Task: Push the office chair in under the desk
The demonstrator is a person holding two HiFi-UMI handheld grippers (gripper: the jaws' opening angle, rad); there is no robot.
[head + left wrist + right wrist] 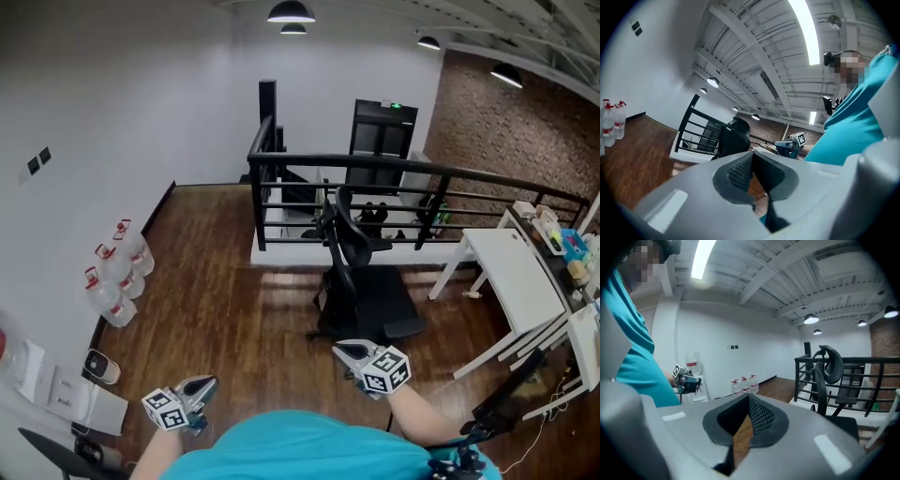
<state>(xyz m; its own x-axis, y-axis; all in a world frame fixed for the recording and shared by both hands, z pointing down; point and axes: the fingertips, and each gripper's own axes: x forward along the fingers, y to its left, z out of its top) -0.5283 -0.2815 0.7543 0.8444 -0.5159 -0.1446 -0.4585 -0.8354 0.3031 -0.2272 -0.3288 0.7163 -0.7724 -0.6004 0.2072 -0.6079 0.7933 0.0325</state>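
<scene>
Glossy brown wood floor beneath the jaws. Ahead of them, a matt black office chair, smooth white desk, black metal railing and rough brick wall.

Teal shirt, short sleeves. Left gripper and right gripper: pale grey moulded jaws, dark cross-hatched pads. Each has white cube with black square markers and bluish housing.

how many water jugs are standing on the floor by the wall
3, in a row on the wood floor against the white wall at left: nearest jug, middle jug, farthest jug. None looks hidden.
</scene>
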